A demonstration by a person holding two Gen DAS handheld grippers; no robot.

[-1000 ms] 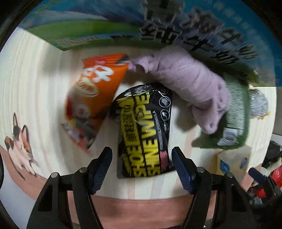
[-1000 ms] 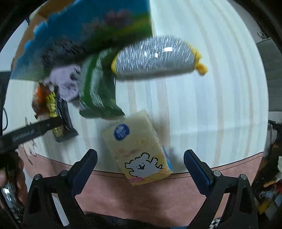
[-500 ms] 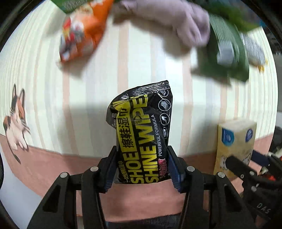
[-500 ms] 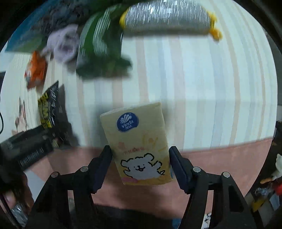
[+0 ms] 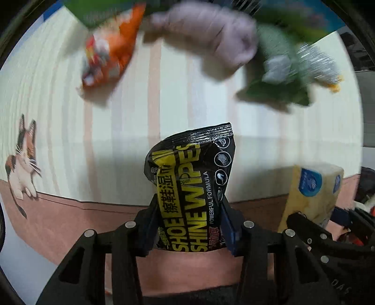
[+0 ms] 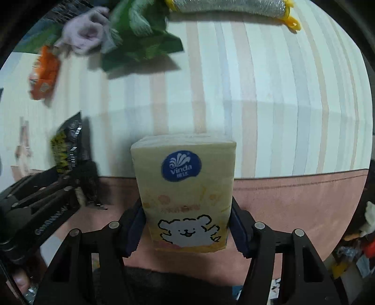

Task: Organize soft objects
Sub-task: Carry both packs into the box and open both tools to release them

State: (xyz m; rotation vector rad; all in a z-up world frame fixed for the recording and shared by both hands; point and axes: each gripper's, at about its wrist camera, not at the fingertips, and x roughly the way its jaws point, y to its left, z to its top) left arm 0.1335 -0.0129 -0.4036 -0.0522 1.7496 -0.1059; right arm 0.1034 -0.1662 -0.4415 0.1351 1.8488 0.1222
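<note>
Left gripper (image 5: 187, 230) clamped on wipes pack (image 5: 192, 187) at lower centre, right gripper (image 6: 186, 230) clamped on tissue pack (image 6: 187, 192) at lower centre; squeeze gently, carry level, avoid bumping grippers.

A table (image 6: 269, 98) under a pale striped cloth with a pink border carried an orange snack bag (image 5: 110, 51), a lilac cloth (image 5: 218, 40), a green packet (image 6: 140, 40) and a silver scrubber (image 6: 232, 5) along its far edge
</note>
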